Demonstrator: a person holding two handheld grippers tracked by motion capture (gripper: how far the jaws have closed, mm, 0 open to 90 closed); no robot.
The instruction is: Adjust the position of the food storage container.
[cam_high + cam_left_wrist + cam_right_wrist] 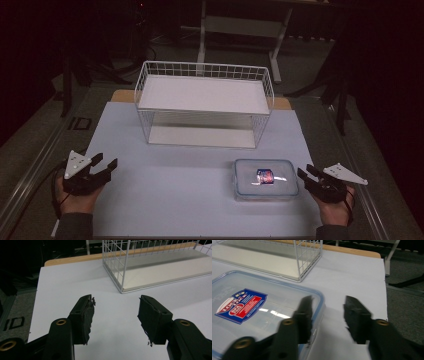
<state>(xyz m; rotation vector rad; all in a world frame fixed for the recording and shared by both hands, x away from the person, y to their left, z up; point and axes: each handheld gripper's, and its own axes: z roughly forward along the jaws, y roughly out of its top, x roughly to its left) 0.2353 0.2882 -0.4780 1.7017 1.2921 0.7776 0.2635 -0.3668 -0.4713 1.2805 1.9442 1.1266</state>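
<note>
Resting at the left edge of the pale lavender table top (165,200), the left gripper (106,167) sits in the person's left hand (75,200) with its two black jaws spread apart and nothing between them; in the left gripper view the left gripper (115,312) shows frayed dark pads (87,315) over bare table. On the dark floor strip beside the table in that view, pale letters read "ID" (13,323). Toward the middle and far side stands a white wire basket rack with a flat white shelf (204,97), its wire wall (117,267) near the left jaws. Further right lies a shallow rectangular clear plastic container with a blue-rimmed lid (266,179), closed and flat on the table near the front right. Its lid carries a blue and red sticker (241,305) with a white oval reading what looks like "Lock & Lock"; the smaller print is too blurred to read. At the far right, the right gripper (305,173), held in the right hand (334,207), is released too: the right gripper (327,307) has one jaw over the container's corner and the other over bare table, gripping nothing.
</note>
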